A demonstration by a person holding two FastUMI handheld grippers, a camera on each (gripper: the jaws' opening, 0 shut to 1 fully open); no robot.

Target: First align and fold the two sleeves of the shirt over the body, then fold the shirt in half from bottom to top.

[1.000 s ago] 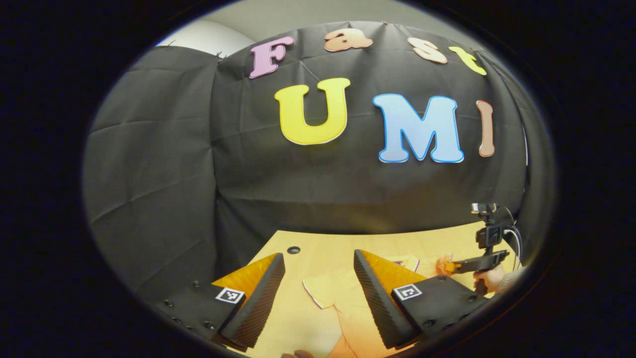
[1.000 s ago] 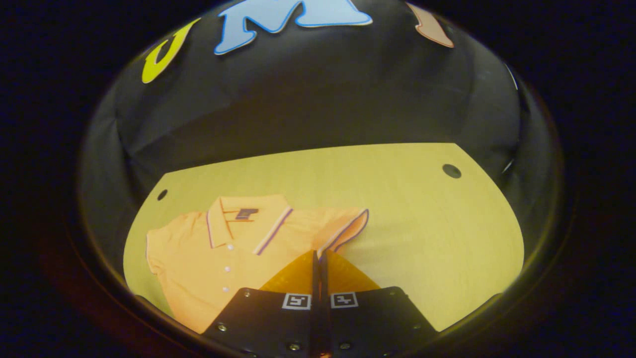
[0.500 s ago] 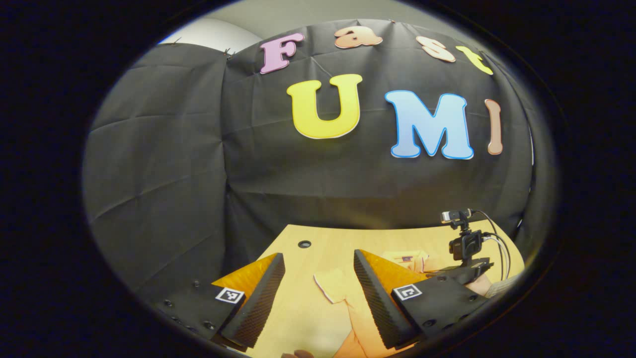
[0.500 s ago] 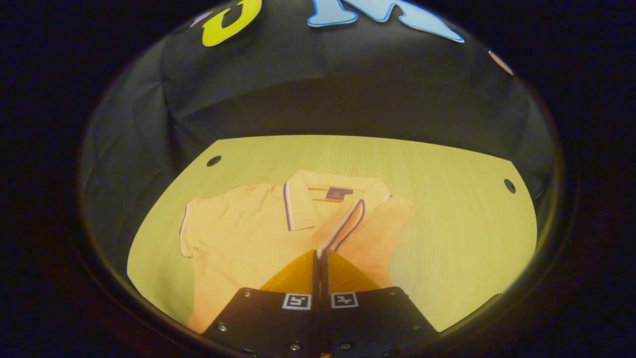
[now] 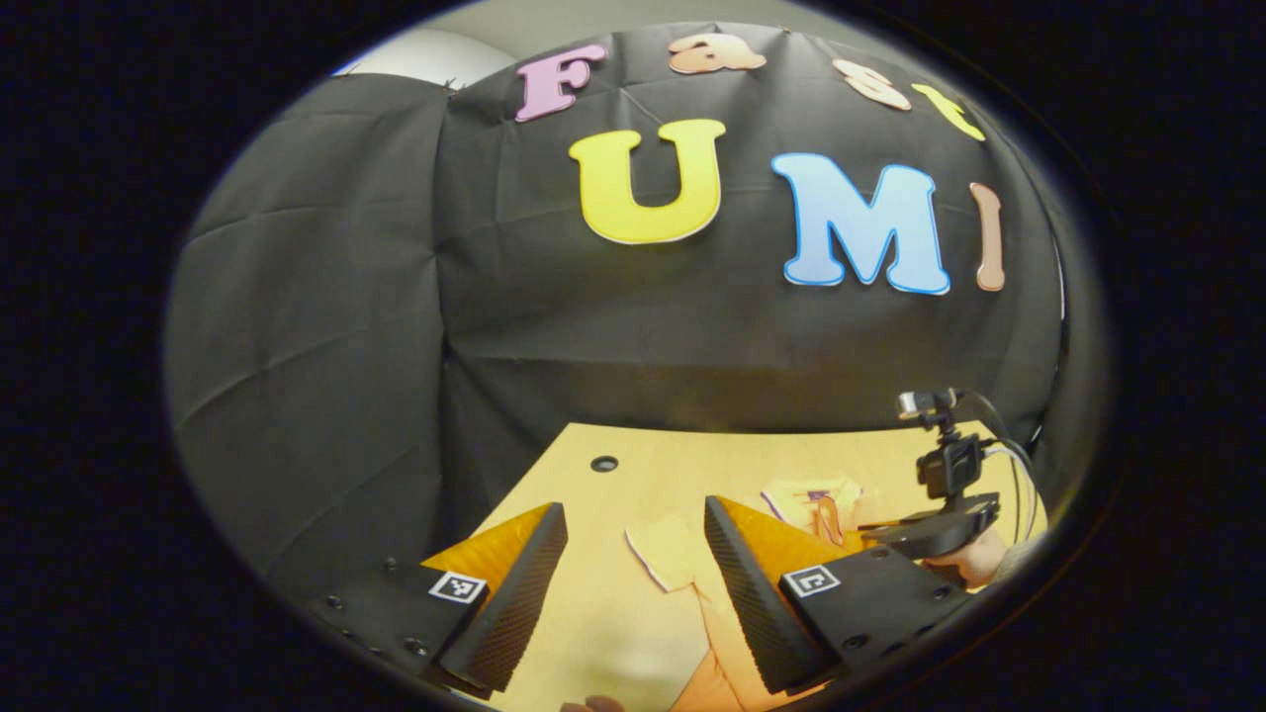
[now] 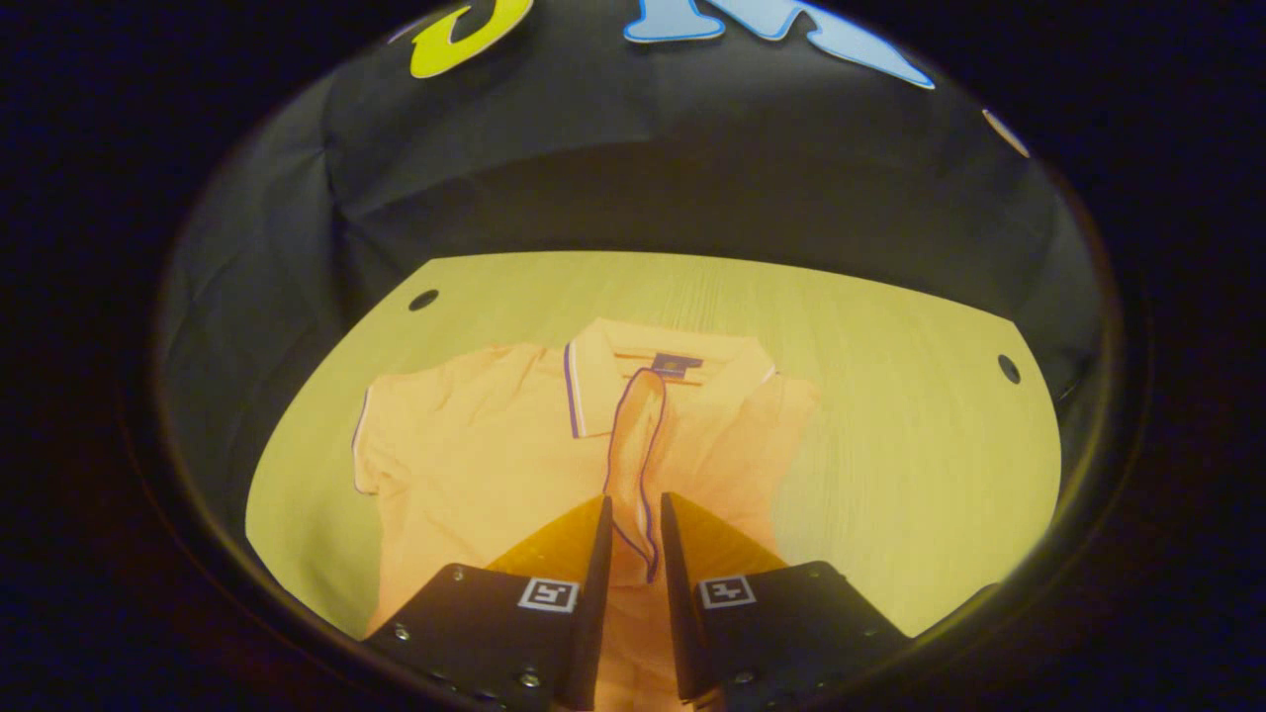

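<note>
- The orange polo shirt [image 6: 465, 465] lies face up on the wooden table [image 6: 890, 396], collar toward the booth's back wall, body running down toward the grippers.
- The right gripper [image 6: 633, 519] hangs over the middle of the shirt with its fingers a little apart. The right sleeve [image 6: 633, 445], edged in a dark trim, sits in the gap between them, brought over the chest toward the collar [image 6: 668, 361].
- I can't quite tell whether the fingers are touching the cloth or have just let it go; the gap looks wider than the sleeve edge, so I'd judge it released.
- The left gripper [image 5: 633, 524] is spread wide and holds nothing. It hovers above the table's near left part, with the left sleeve [image 5: 665, 549] lying flat on the wood beyond its fingers.
- In the left gripper view the right gripper [image 5: 925, 534] and the hand holding it show farther off, over the shirt.
- What could go wrong: the folded sleeve stands up in a narrow ridge and doesn't lie flat, so it may flop back off the body once the gripper lifts away.
- If a finger catches the trim on the way up, it would drag the sleeve and skew the fold.
- The left sleeve is not yet folded; a grab too deep could pull the whole shirt sideways on the smooth table.
- I see no containers on the table, just two round holes near its far corners [image 6: 423, 299].
</note>
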